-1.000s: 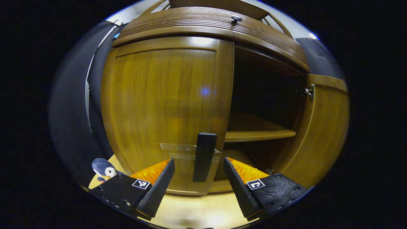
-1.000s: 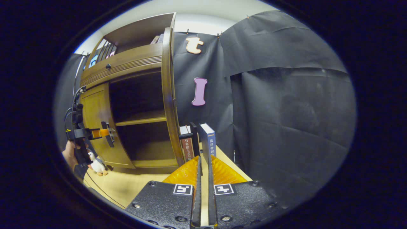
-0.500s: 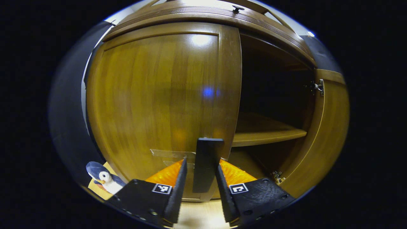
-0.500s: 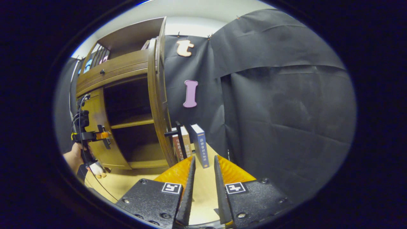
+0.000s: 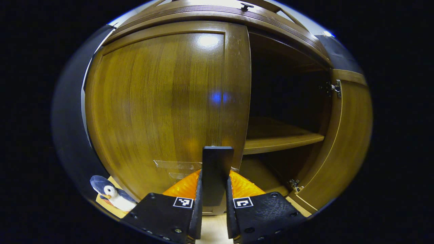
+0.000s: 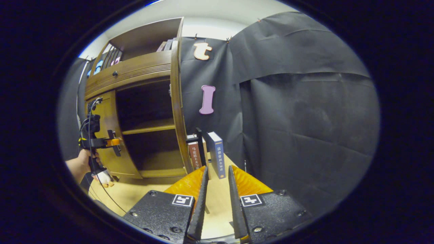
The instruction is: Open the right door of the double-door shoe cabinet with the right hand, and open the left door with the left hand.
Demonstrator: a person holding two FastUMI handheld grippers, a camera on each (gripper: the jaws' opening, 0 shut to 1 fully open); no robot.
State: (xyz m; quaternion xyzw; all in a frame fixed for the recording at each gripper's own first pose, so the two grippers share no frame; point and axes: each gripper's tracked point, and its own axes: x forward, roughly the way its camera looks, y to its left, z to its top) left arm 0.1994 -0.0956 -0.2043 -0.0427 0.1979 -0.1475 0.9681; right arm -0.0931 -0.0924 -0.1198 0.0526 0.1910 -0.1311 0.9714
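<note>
While the right door of the wooden shoe cabinet stands swung wide, its dark compartment shows a single bare shelf and nothing stored on it or on the floor below. Seen through the left gripper view, the left gripper has both fingers pressed against the black handle fixed near the lower inner edge of the left door, which sits closed or nearly so; a penguin toy rests on the pale tabletop by the cabinet's left corner. From the right gripper view, the left gripper appears farther off at that same door, held by a hand reaching level from the left. That view also takes in upright books beside the open right door, and the right gripper held clear of the cabinet, its fingers a narrow gap apart and gripping nothing.
</note>
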